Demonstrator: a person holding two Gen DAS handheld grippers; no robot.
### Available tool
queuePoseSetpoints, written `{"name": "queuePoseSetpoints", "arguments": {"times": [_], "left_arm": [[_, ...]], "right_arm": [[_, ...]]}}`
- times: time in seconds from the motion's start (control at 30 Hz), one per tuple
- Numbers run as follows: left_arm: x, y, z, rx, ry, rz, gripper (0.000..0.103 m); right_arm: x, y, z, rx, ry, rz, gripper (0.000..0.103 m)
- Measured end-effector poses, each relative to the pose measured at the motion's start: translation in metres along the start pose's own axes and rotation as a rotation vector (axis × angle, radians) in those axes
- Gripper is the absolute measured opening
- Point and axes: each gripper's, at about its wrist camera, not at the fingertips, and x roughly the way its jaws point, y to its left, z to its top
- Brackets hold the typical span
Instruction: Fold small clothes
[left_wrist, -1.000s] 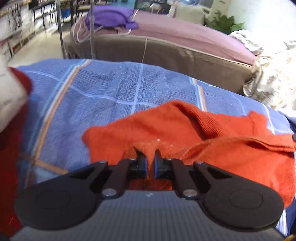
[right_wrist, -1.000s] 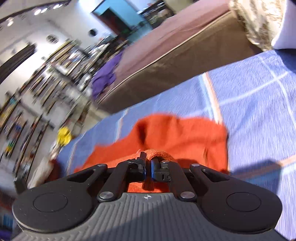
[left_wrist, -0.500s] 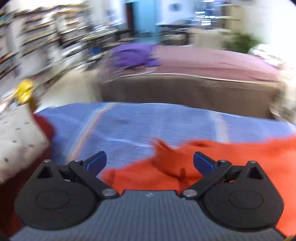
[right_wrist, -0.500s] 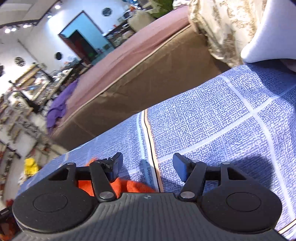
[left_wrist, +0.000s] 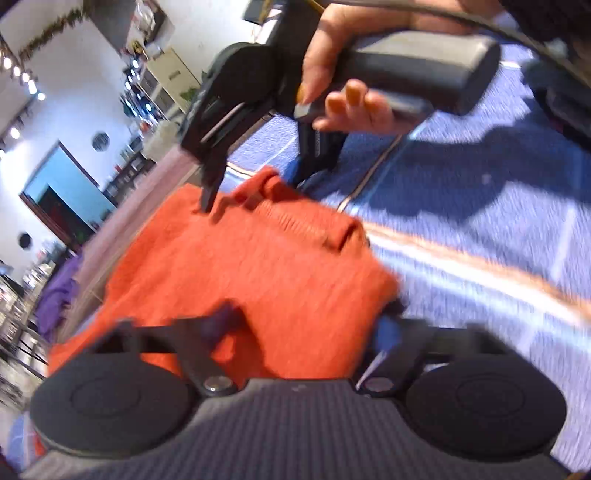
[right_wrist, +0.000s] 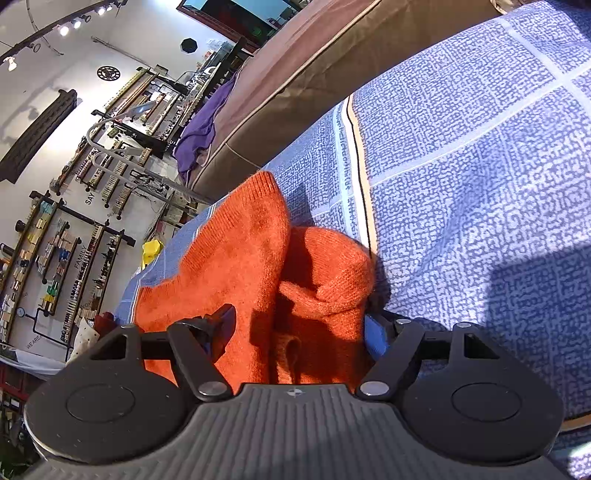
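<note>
An orange knit garment (left_wrist: 255, 266) lies folded on the blue checked bedspread (left_wrist: 480, 229). My left gripper (left_wrist: 306, 328) is open with its fingers on either side of the garment's near edge. The right gripper (left_wrist: 255, 184) shows in the left wrist view, held by a hand, its fingers open over the garment's far edge. In the right wrist view the right gripper (right_wrist: 299, 328) is open around a bunched part of the orange garment (right_wrist: 255, 266), which lies on the bedspread (right_wrist: 461, 184).
A brown bed with a mauve cover (right_wrist: 295, 66) stands beyond the bedspread, with a purple cloth (right_wrist: 199, 125) on it. Wall shelves (right_wrist: 59, 258) fill the left background. A dark shadow (left_wrist: 480, 177) of the right hand falls on the bedspread.
Both grippers let go of the orange garment, opened, and swung to new spots. They now sit open at opposite edges of the folded garment.
</note>
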Motion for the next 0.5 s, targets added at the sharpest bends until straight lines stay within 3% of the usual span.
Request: {"name": "queuePoseSetpoints", "arguments": {"times": [0.03, 0.07, 0.1, 0.17, 0.3, 0.4, 0.5], "left_arm": [[0.007, 0.008, 0.007, -0.039, 0.021, -0.011, 0.021], [0.008, 0.022, 0.01, -0.092, 0.02, -0.037, 0.019], [0.002, 0.043, 0.009, -0.172, 0.009, -0.065, 0.018], [-0.024, 0.089, -0.004, -0.33, -0.049, -0.076, 0.015], [-0.086, 0.193, -0.064, -0.649, -0.117, 0.007, 0.013], [-0.118, 0.254, -0.131, -0.843, -0.066, 0.114, 0.013], [-0.137, 0.288, -0.202, -1.039, 0.008, 0.164, 0.013]], "right_arm": [[0.003, 0.007, 0.002, -0.028, 0.018, -0.023, 0.072], [0.009, 0.016, 0.008, -0.07, 0.039, -0.048, 0.047], [0.011, 0.025, 0.011, -0.108, 0.042, -0.052, 0.038], [0.008, 0.047, 0.015, -0.148, 0.017, -0.009, 0.037], [0.02, 0.112, 0.023, -0.182, -0.024, 0.087, 0.034], [0.065, 0.181, 0.016, -0.243, 0.022, 0.137, 0.034], [0.126, 0.238, 0.0, -0.333, 0.104, 0.185, 0.032]]}}
